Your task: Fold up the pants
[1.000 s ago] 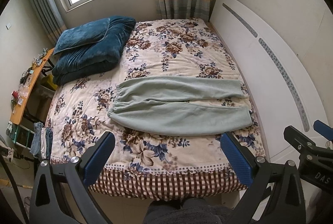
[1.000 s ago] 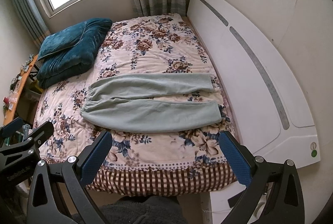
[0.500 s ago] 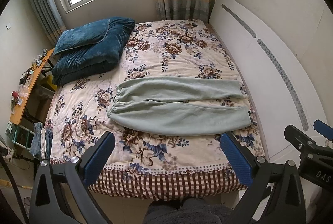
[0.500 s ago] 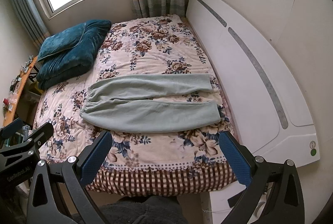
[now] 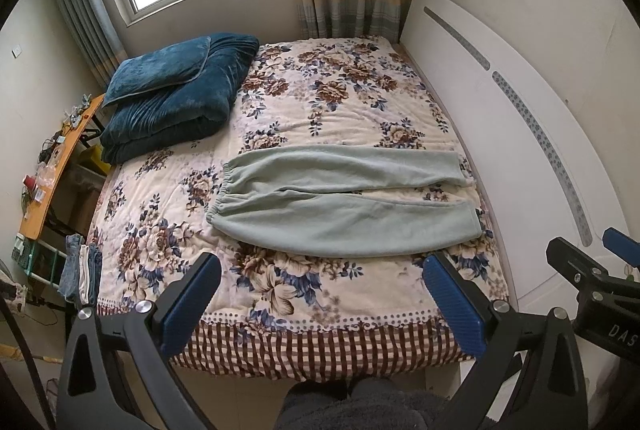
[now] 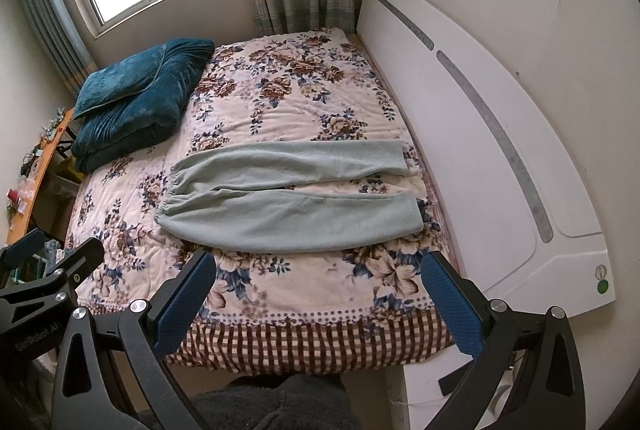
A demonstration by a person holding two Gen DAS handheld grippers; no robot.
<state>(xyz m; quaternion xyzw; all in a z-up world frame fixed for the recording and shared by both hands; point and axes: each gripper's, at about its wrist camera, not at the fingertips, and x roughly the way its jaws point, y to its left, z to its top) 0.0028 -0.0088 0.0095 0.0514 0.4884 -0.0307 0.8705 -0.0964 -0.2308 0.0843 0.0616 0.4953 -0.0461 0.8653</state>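
Pale green pants (image 5: 340, 202) (image 6: 288, 198) lie flat across the floral bed, elastic waistband to the left, both legs stretched right toward the white headboard. My left gripper (image 5: 320, 294) is open and held above the bed's near edge, short of the pants, with nothing between its blue pads. My right gripper (image 6: 316, 294) is likewise open and empty, just in front of the near leg. Each gripper shows at the side of the other's view.
A folded dark blue quilt with a pillow (image 5: 176, 90) sits at the bed's far left corner. The white headboard (image 5: 520, 150) runs along the right. A wooden desk (image 5: 52, 166) with small items stands left of the bed. A person's dark clothing shows at the bottom.
Both views have crept slightly closer to the bed; the pants sit marginally lower in the frames. The pants themselves have not moved and both grippers stay open.
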